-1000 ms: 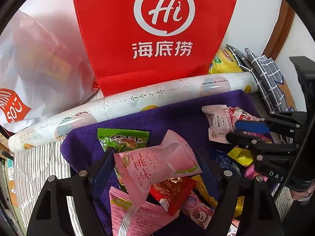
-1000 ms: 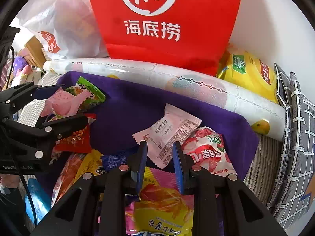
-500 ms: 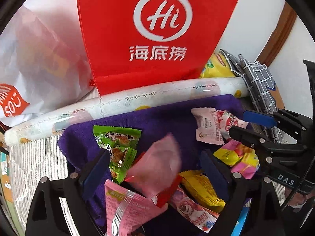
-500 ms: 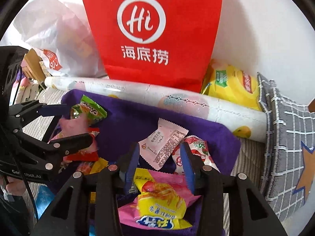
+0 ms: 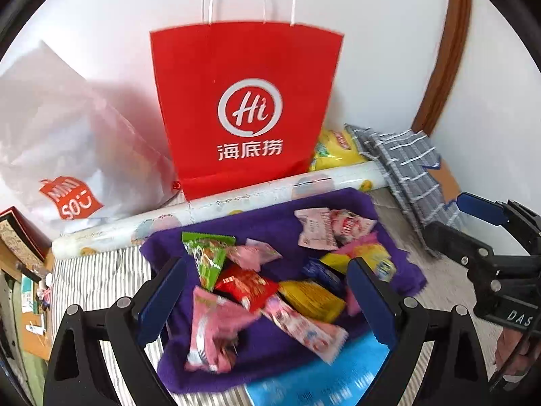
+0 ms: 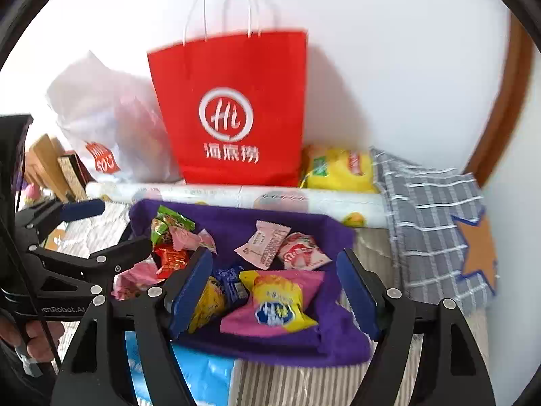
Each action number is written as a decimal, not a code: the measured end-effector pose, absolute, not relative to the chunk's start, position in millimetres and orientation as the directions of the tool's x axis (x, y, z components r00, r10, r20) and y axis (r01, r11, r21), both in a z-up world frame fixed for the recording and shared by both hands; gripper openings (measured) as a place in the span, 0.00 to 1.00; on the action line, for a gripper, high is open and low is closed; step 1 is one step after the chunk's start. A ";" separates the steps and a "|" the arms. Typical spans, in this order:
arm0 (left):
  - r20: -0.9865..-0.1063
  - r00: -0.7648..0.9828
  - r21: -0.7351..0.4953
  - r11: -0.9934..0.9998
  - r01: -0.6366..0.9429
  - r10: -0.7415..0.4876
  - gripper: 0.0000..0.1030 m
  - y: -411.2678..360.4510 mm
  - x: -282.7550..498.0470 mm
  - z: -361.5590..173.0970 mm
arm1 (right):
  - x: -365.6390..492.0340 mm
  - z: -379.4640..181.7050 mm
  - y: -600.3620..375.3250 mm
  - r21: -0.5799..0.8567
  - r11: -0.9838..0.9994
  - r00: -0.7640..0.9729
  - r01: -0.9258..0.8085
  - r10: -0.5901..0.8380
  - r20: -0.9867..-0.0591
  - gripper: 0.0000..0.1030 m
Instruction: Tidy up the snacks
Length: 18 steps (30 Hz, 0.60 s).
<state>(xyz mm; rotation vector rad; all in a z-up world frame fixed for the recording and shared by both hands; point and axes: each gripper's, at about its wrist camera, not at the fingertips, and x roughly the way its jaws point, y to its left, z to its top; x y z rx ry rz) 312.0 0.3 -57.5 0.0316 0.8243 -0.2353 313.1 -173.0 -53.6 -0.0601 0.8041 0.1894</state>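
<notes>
Several snack packets lie in a heap on a purple towel (image 5: 270, 223) (image 6: 236, 223). Among them are a green packet (image 5: 208, 257), a small pink peach packet (image 5: 252, 255) (image 6: 189, 240), a red packet (image 5: 245, 284), a yellow packet (image 5: 311, 296), a pale pink packet (image 6: 263, 245) and a yellow-and-pink bag (image 6: 279, 301). My left gripper (image 5: 267, 297) is open and empty above the heap. My right gripper (image 6: 274, 287) is open and empty above the yellow-and-pink bag. Each gripper shows at the edge of the other's view.
A red paper bag (image 5: 245, 108) stands against the white wall behind a rolled white sheet (image 5: 219, 206). A white plastic bag (image 5: 67, 142) sits at left. A yellow tea box (image 6: 338, 169) and grey checked cloth (image 6: 429, 209) are at right. A blue packet (image 5: 318, 375) lies in front.
My left gripper let go of the pink peach packet, which dropped onto the heap. Both grippers pulled back and up from the towel, and the right jaws opened wide.
</notes>
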 end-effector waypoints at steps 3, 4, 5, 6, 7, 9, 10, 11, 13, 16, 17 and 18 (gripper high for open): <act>-0.706 0.681 -0.065 0.975 0.211 -0.194 0.93 4.5 285.6 -47.5 | 282.4 -39.3 -177.1 0.035 0.984 0.699 -0.176 0.150 -0.699 0.75; -0.700 0.689 -0.064 0.977 0.204 -0.189 0.93 5.8 277.3 -45.1 | 270.1 -35.6 -178.8 0.044 0.985 0.707 -0.170 0.153 -0.691 0.75; -0.695 0.696 -0.061 0.979 0.192 -0.180 0.93 7.4 267.6 -43.7 | 263.1 -34.0 -180.2 0.045 0.985 0.712 -0.164 0.150 -0.686 0.74; -0.691 0.702 -0.060 0.981 0.184 -0.174 0.93 8.4 259.1 -43.0 | 253.1 -32.2 -181.9 0.045 0.987 0.719 -0.154 0.144 -0.680 0.74; -0.687 0.707 -0.061 0.982 0.177 -0.170 0.93 9.7 249.9 -42.3 | 247.0 -31.1 -183.6 0.046 0.988 0.723 -0.147 0.139 -0.677 0.74; -0.680 0.715 -0.064 0.984 0.167 -0.165 0.93 11.2 230.1 -41.0 | 226.2 -29.2 -186.8 0.046 0.991 0.732 -0.128 0.126 -0.669 0.75; -0.677 0.717 -0.066 0.984 0.165 -0.166 0.93 11.8 220.7 -40.7 | 217.6 -28.0 -188.3 0.048 0.991 0.737 -0.124 0.124 -0.665 0.75; -0.674 0.719 -0.070 0.983 0.170 -0.172 0.93 12.0 210.5 -40.2 | 208.5 -26.8 -189.2 0.048 0.991 0.743 -0.121 0.123 -0.658 0.79; -0.665 0.728 -0.063 0.984 0.168 -0.167 0.93 11.6 189.7 -39.1 | 188.7 -23.5 -190.3 0.041 0.992 0.765 -0.117 0.117 -0.633 0.85; -0.652 0.746 -0.044 0.989 0.143 -0.137 0.93 10.1 165.8 -36.9 | 160.9 -17.4 -192.0 0.022 0.994 0.794 -0.111 0.102 -0.599 0.93; -0.646 0.752 -0.043 0.990 0.135 -0.130 0.93 9.8 155.2 -35.8 | 152.7 -15.9 -193.3 0.022 0.994 0.800 -0.108 0.100 -0.592 0.97; -0.641 0.757 -0.046 0.991 0.130 -0.129 0.93 10.1 147.6 -35.0 | 144.9 -14.8 -195.0 0.024 0.994 0.805 -0.106 0.100 -0.585 1.00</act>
